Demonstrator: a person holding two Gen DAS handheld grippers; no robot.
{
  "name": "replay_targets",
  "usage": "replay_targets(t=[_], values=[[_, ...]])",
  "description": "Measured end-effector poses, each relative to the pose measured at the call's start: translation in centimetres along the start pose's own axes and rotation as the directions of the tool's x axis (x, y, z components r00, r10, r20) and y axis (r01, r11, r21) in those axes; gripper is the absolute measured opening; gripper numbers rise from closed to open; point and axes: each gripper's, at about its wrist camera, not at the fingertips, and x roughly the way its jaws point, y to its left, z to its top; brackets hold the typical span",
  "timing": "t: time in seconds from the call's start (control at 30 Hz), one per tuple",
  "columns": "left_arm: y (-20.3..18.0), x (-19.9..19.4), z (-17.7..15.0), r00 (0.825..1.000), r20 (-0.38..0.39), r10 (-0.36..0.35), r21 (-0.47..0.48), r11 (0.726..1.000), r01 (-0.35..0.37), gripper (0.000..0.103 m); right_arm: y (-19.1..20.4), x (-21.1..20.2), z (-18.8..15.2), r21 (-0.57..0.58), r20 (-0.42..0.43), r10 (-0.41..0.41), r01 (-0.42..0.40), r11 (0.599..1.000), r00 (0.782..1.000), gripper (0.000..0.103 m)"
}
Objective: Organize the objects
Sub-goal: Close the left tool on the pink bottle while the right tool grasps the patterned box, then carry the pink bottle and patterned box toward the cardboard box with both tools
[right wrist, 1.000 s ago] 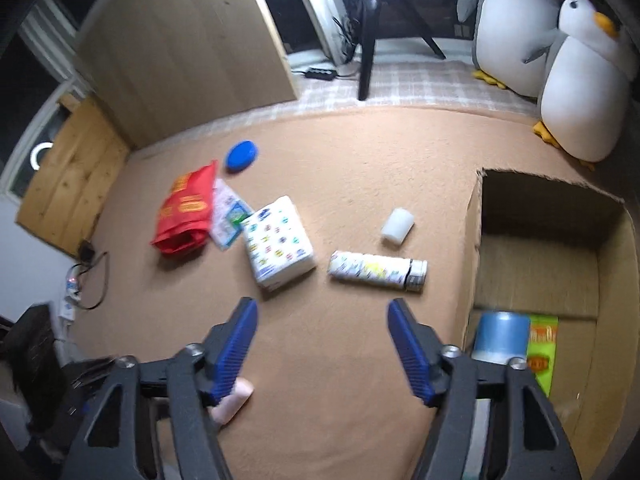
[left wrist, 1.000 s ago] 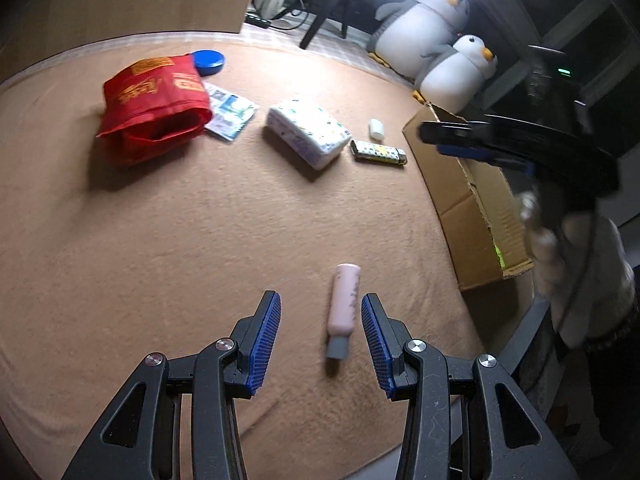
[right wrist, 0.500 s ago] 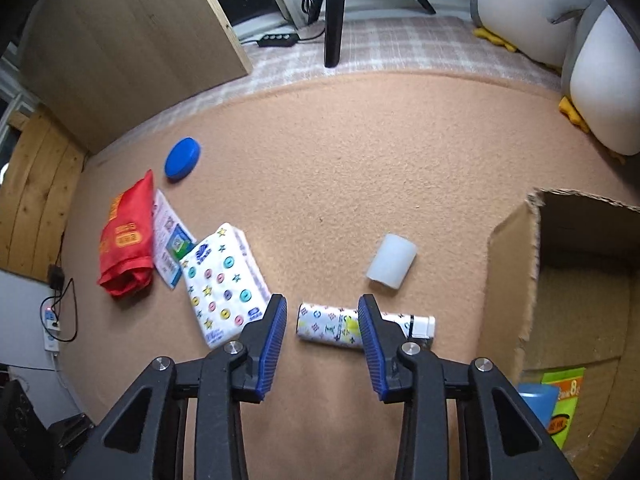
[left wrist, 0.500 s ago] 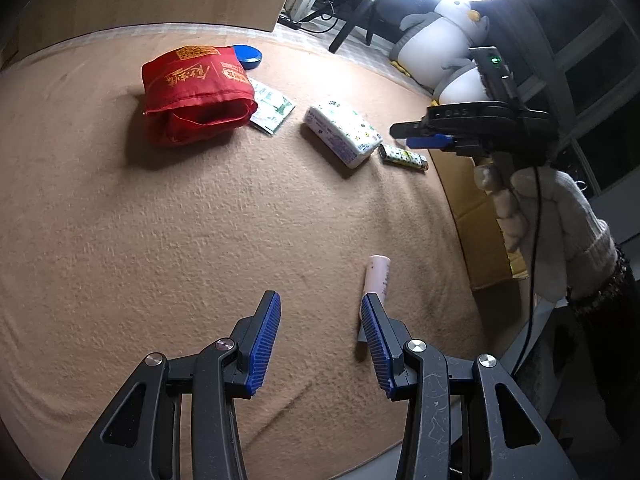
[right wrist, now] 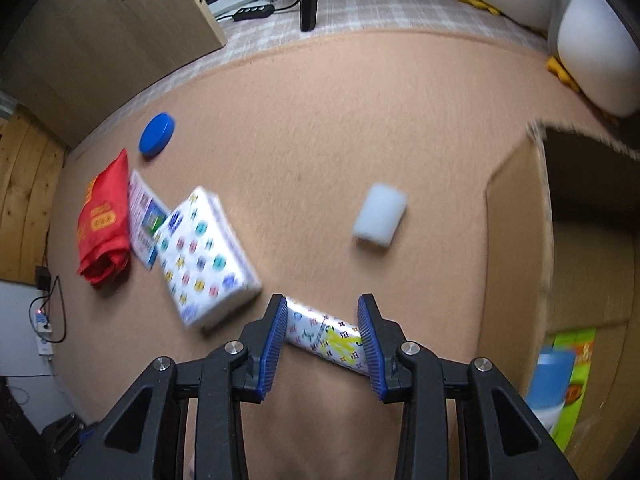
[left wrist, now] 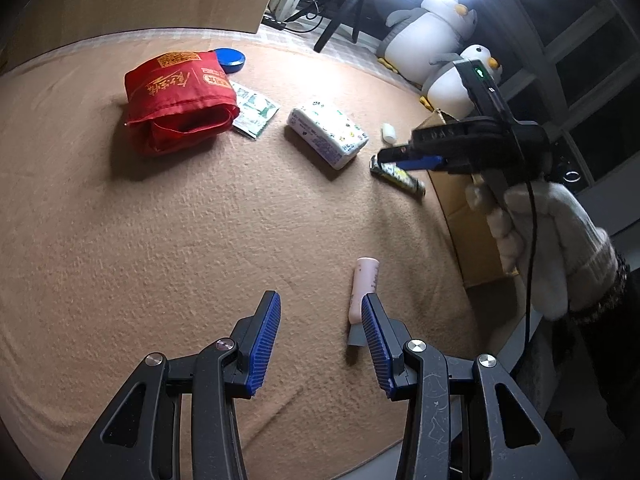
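My right gripper [right wrist: 322, 340] is open, its jaws standing on either side of a patterned white tube [right wrist: 326, 334] that lies on the tan mat; it also shows from the side in the left wrist view [left wrist: 404, 158] just above the tube [left wrist: 400, 176]. My left gripper [left wrist: 320, 340] is open and empty, low over the mat, with a pink tube [left wrist: 364, 286] lying just beside its right finger. A cardboard box [right wrist: 516, 248] stands at the right, holding a blue cup [right wrist: 550, 380] and a green packet [right wrist: 578, 364].
On the mat lie a dotted tissue pack [right wrist: 206, 256], a small white cap [right wrist: 380, 214], a red bag [right wrist: 104, 220], a printed sachet [right wrist: 146, 220] and a blue lid [right wrist: 157, 134]. Two plush penguins [left wrist: 430, 36] sit beyond the far edge. The mat's front edge is near my left gripper.
My right gripper has moved down and forward, so the patterned tube now lies between its jaws. My left gripper has shifted slightly, and the pink tube stays by its right finger.
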Motion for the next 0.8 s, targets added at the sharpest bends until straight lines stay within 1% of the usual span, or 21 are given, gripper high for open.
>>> replay_targets(t=[0.1, 0.23, 0.33, 0.4, 0.47, 0.53, 0.63, 0.8], values=[[-0.1, 0.2, 0.0, 1.0, -0.006, -0.004, 0.009, 1.0, 0.004, 0.045, -0.3, 0.0, -1.7, 0.03, -0.019, 0.032, -0.031, 0.999, 0.999, 0.034], [-0.4, 0.6, 0.0, 1.0, -0.016, -0.006, 0.021, 1.0, 0.007, 0.045, -0.2, -0.3, -4.0, 0.028, -0.006, 0.048, -0.048, 0.998, 0.999, 0.034], [-0.9, 1.2, 0.0, 0.999, -0.031, -0.008, 0.039, 0.999, 0.009, 0.045, 0.9, -0.5, -5.3, -0.043, 0.02, -0.014, 0.015, 0.999, 1.0, 0.032], [-1.5, 1.8, -0.1, 0.999, -0.048, -0.007, 0.064, 0.998, 0.01, 0.045, 1.4, -0.6, -6.1, -0.073, 0.034, -0.04, 0.042, 0.996, 0.999, 0.021], [-2.3, 2.5, -0.1, 0.998, -0.065, -0.003, 0.092, 0.996, 0.009, 0.045, 1.5, -0.6, -6.7, -0.093, 0.049, -0.056, 0.06, 0.994, 0.997, 0.021], [-3.0, 3.2, -0.1, 0.997, -0.08, 0.006, 0.123, 0.992, 0.004, 0.046, 1.4, -0.8, -7.3, -0.093, 0.055, -0.053, 0.058, 0.994, 0.997, 0.021], [-4.4, 4.5, -0.1, 0.994, -0.099, 0.039, 0.188, 0.982, -0.02, 0.046, 1.1, -1.0, -8.1, -0.088, 0.051, -0.036, 0.04, 0.995, 0.998, 0.021], [-6.5, 6.4, -0.4, 0.986, -0.107, 0.126, 0.292, 0.952, -0.09, 0.046, 0.7, -1.4, -10.2, -0.081, 0.053, -0.01, 0.014, 0.997, 0.999, 0.021]])
